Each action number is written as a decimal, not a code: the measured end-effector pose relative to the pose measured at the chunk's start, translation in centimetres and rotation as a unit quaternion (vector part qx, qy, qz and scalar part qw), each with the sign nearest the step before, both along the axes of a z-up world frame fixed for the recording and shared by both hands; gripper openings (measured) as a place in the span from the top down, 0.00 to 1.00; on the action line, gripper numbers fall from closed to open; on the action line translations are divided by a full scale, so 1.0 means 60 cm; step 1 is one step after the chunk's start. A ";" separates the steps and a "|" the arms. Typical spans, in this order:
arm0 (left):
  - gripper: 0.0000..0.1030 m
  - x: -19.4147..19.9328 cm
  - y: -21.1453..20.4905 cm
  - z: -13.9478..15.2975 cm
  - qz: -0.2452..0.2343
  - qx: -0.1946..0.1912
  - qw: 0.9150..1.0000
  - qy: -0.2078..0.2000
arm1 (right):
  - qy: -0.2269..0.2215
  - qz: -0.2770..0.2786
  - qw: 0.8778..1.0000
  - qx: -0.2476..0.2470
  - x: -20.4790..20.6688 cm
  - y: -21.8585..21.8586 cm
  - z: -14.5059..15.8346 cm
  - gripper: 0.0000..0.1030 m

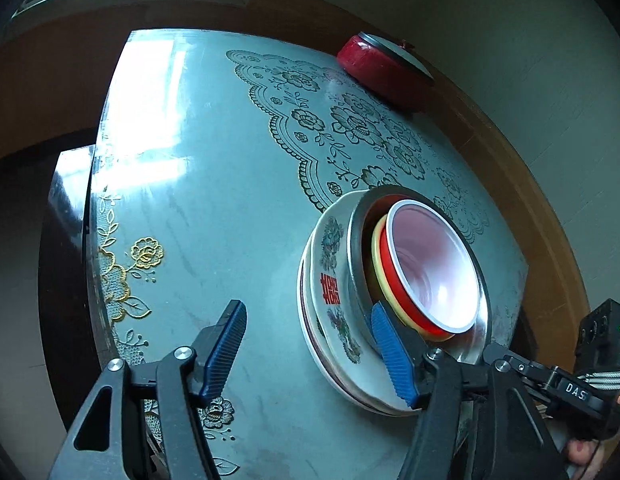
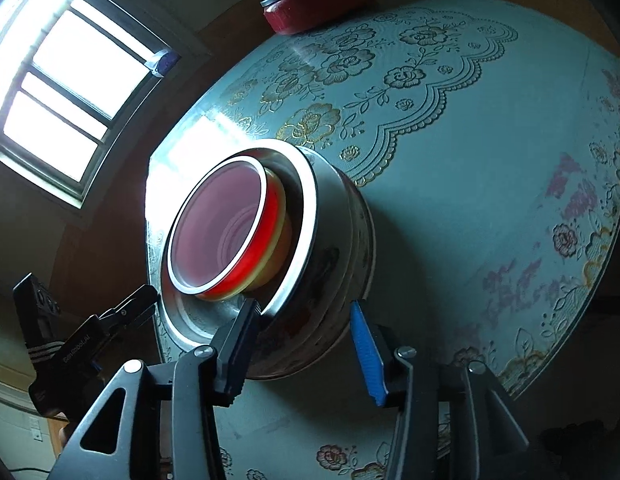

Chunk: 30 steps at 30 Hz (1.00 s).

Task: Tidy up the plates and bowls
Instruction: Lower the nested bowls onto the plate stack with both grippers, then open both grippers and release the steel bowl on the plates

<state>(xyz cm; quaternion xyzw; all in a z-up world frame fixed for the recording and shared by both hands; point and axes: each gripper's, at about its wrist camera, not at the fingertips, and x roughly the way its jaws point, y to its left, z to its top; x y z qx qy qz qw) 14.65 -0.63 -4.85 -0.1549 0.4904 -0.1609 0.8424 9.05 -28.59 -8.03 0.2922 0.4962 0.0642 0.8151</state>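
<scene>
Bowls (image 1: 430, 272) stacked on plates (image 1: 334, 320), glass-topped floral table (image 1: 230, 200); both grippers spread.

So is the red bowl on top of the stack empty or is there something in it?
Empty. Both views look straight into the red bowl, and only its bare pinkish inside shows, nested in the metal bowl.

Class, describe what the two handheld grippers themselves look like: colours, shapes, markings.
Both the left gripper and the right gripper have black angular linkage arms with silver round pivot bolts and triangular cut-outs. Their fingers carry ribbed blue pads. White lettering marks each body, with white stripes beside it.
</scene>
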 end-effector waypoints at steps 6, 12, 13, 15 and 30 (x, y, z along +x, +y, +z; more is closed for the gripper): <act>0.30 -0.004 -0.008 -0.015 -0.018 -0.034 0.999 0.015 | -0.002 0.003 0.999 0.038 -0.011 0.016 -0.020 0.45; 0.31 -0.002 -0.042 -0.028 -0.047 -0.016 0.999 0.011 | -0.004 -0.007 1.000 0.029 0.003 0.028 -0.033 0.46; 0.31 -0.002 -0.048 -0.030 -0.052 -0.015 0.998 0.011 | -0.005 -0.010 1.000 0.027 0.004 0.028 -0.035 0.49; 0.37 -0.001 -0.063 -0.033 -0.063 -0.011 0.998 0.011 | -0.003 -0.018 0.999 0.033 0.011 0.020 -0.039 0.52; 0.24 -0.022 -0.053 0.013 -0.047 0.064 0.997 -0.016 | -0.021 -0.021 0.999 -0.013 0.013 0.020 -0.012 0.51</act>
